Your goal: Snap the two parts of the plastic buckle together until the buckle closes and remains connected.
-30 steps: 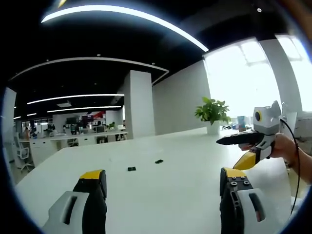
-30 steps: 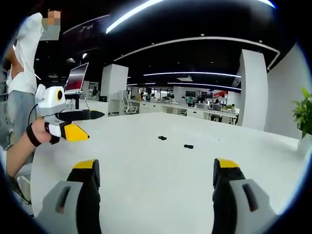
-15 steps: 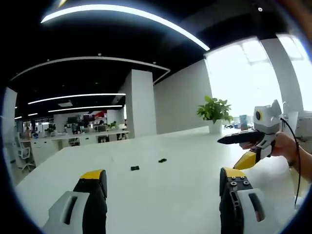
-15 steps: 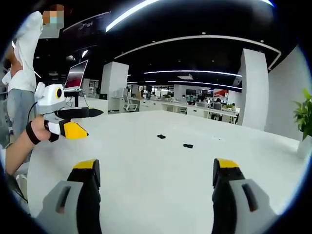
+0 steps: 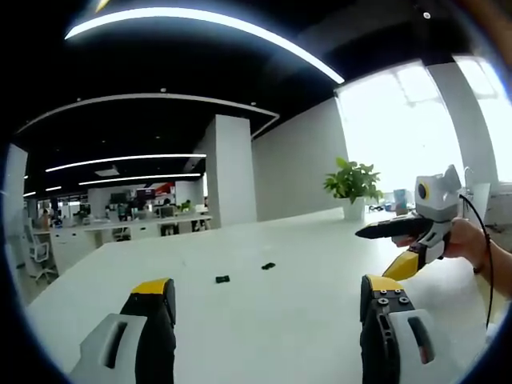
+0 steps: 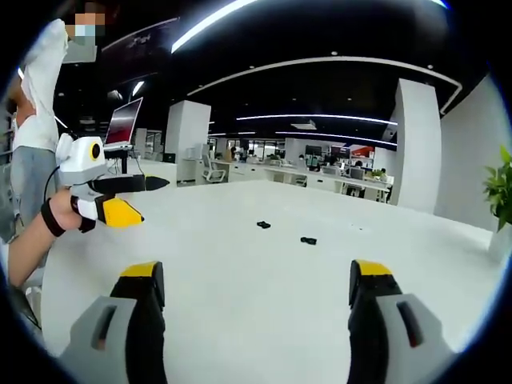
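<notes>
two parts: the buckle lies split on the white table (image 5: 264, 336); part one (image 5: 222, 279) and part two (image 5: 268, 266) sit near each other but apart, well ahead of both tongs. in the right gripper view they show again as part one (image 6: 263, 225) and part two (image 6: 308, 240).
left gripper (image 5: 268, 308): jaws stand wide apart, nothing between them, held above the table and short of the parts. it also shows from the side in the right gripper view (image 6: 136, 200), gripped by a hand (image 6: 60, 214).
right gripper (image 6: 256, 292): jaws wide, nothing held, likewise short of the parts. in the left gripper view it comes in from the right (image 5: 396, 248), held by a hand (image 5: 468, 240).
step in hand: the approach, by my reading; neither part is touched yet.
doing it well: bring one gripper to each part, low and level with the table, and close on the body of each, leaving the mating ends free (which end is prong and which is socket is too small to tell). line the two ends up straight before pushing, since a skewed push would likely jam or slide a part away. keep both parts inside both views.
writing: none readable; a screen (image 6: 126, 126) at the far left is too small to read.
room: open office with desks, a pillar and a plant (image 5: 350, 181).
</notes>
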{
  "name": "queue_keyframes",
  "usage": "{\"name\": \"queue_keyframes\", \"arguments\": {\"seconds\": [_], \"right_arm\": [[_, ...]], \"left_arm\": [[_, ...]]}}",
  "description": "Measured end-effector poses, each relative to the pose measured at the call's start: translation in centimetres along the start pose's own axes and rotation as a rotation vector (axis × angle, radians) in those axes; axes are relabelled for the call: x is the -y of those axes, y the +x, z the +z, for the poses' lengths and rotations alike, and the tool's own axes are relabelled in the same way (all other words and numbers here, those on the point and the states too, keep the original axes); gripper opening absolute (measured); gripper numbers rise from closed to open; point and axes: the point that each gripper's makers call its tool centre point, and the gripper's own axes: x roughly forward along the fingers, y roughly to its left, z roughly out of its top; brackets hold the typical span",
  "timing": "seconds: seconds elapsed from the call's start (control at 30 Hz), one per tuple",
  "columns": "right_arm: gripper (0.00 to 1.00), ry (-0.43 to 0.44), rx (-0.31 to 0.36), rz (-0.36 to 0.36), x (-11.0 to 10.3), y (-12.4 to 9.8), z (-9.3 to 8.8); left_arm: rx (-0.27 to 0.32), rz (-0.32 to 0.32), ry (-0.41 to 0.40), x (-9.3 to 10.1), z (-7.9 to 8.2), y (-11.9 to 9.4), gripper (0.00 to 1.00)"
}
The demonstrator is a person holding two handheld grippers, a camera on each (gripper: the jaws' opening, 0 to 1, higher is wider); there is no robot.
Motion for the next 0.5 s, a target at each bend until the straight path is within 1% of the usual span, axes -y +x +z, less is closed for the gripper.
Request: {"name": "queue_keyframes", "arguments": {"seconds": [0.3,0.4,0.5], "right_arm": [[0.97,0.002,0.000,0.002,0.29,0.46,-0.03],[0.97,-0.001,-0.013,0.003,0.36,0.63,-0.25],[0.97,0.002,-0.004,0.008,0.22,0.70,-0.08]], "left_arm": [[-0.004,-0.003,0.005,-0.14,0.11,0.64,0.98],[-0.007,-0.004,0.005,-0.03,0.04,0.87,0.97],[-0.008,-0.009,0.004,0.14,0.02,1.04,0.97]]}}
